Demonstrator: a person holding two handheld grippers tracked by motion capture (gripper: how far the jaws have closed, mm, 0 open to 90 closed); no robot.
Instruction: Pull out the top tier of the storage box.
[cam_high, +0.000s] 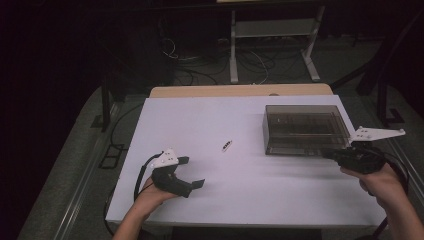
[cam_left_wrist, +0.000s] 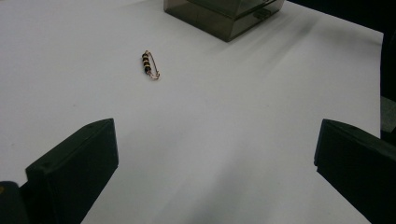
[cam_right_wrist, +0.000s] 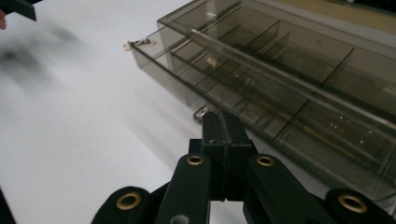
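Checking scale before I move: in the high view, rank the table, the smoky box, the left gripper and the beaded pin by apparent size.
1. table
2. smoky box
3. left gripper
4. beaded pin, by far the smallest

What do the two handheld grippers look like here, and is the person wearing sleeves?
Both are black pistol-shaped bodies with blocky black jaws. The left gripper carries a white top plate and a looping black cable; the right gripper has a white three-cornered plate and brass rivets on its linkage. Forearms are bare, no sleeves.
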